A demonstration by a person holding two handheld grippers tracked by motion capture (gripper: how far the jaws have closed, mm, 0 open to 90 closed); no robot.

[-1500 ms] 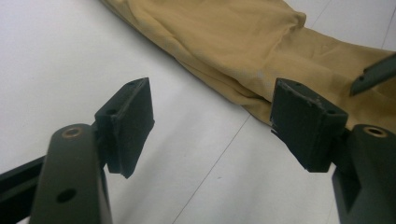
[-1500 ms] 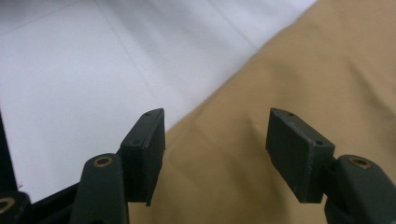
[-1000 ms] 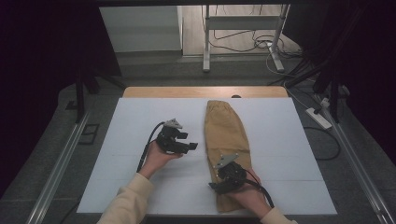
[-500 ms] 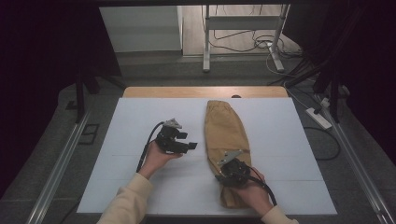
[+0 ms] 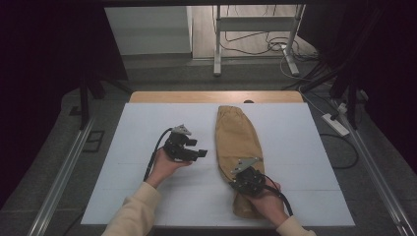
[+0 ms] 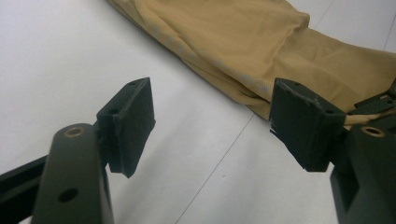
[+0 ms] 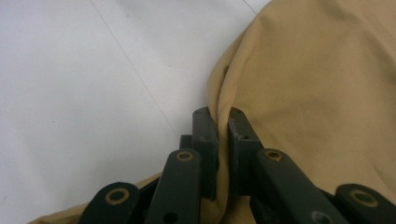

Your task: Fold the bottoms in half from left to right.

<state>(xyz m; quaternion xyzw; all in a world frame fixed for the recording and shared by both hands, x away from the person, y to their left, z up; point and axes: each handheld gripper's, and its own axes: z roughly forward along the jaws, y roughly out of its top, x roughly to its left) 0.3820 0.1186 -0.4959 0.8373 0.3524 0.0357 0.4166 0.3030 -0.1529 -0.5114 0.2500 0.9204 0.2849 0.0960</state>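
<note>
A tan cloth [image 5: 238, 135] lies lengthwise on the white tabletop [image 5: 142, 123], right of the middle. My right gripper [image 5: 237, 183] sits at the cloth's near left edge. In the right gripper view its jaws have just been closing, and my right gripper [image 7: 223, 126] is now shut on a raised fold of the tan cloth [image 7: 317, 79]. My left gripper [image 5: 201, 153] is held above the table to the left of the cloth, pointing towards it. In the left gripper view, my left gripper [image 6: 212, 126] stands open with nothing between its pads [image 6: 133, 121], and the cloth [image 6: 261, 42] lies beyond them.
A wooden strip [image 5: 211, 97] borders the table's far edge. Metal rails [image 5: 64, 172] run along both sides on the floor. A power strip [image 5: 334, 124] and cables lie on the floor at the right, and a metal stand [image 5: 216, 44] is behind the table.
The right gripper's jaws have closed onto the fold at the cloth's left edge, with the hand shifting only slightly. The left hand and its gripper have stayed where they were.
</note>
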